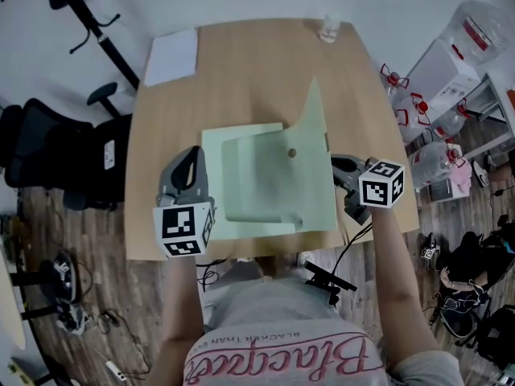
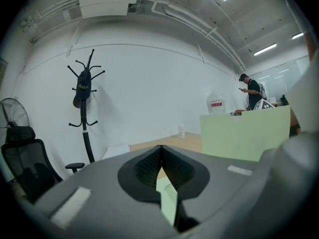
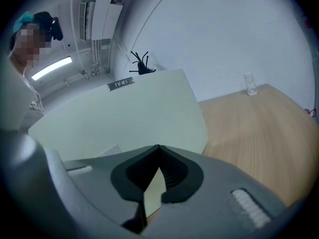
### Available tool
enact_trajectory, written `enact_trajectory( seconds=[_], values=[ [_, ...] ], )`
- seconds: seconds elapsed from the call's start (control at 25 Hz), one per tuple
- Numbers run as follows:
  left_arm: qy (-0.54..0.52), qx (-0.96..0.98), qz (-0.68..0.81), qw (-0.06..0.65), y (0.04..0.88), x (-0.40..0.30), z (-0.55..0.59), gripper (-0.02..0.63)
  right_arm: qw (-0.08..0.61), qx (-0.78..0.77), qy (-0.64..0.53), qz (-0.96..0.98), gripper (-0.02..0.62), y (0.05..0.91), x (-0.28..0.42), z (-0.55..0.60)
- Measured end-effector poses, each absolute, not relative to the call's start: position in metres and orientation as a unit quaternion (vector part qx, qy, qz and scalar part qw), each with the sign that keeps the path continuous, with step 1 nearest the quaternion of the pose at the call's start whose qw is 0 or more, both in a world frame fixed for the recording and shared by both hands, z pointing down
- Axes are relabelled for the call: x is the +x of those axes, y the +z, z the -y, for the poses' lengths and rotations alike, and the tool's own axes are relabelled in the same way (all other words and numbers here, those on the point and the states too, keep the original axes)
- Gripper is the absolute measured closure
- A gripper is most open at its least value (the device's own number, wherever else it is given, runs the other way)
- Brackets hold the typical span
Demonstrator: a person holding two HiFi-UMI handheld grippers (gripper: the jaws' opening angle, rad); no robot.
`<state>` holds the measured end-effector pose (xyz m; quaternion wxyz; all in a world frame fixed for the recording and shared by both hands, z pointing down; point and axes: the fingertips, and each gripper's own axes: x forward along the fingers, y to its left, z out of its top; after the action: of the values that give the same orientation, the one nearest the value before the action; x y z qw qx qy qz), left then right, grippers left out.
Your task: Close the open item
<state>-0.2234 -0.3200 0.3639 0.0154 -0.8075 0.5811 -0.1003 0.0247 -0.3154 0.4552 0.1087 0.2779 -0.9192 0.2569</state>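
Observation:
A pale green folder lies open on the wooden table. Its cover flap stands raised on the right side, with a small round snap near the fold. My left gripper sits at the folder's left edge; in the left gripper view its jaws are shut on a green sheet edge, and the flap rises ahead. My right gripper is at the flap's right edge, and its jaws are shut on the green flap.
A white sheet lies at the table's far left corner and a small clear bottle at the far edge. A black office chair stands to the left, water jugs to the right. A person stands far off.

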Motion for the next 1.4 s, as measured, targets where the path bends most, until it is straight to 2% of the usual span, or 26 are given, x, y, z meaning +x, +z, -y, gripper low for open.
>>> enact_trajectory(
  seconds=[0.68,1.4],
  values=[
    [-0.088,-0.805,-0.587,0.0,0.373,-0.271,0.324,0.592,0.147,0.243,0.242,0.928,0.592,0.458,-0.041,0.314],
    [-0.085,-0.802,-0.591,-0.021,0.395,-0.319,0.307,0.592,0.262,0.225,0.215,0.913,0.592,0.499,-0.107,0.309]
  ],
)
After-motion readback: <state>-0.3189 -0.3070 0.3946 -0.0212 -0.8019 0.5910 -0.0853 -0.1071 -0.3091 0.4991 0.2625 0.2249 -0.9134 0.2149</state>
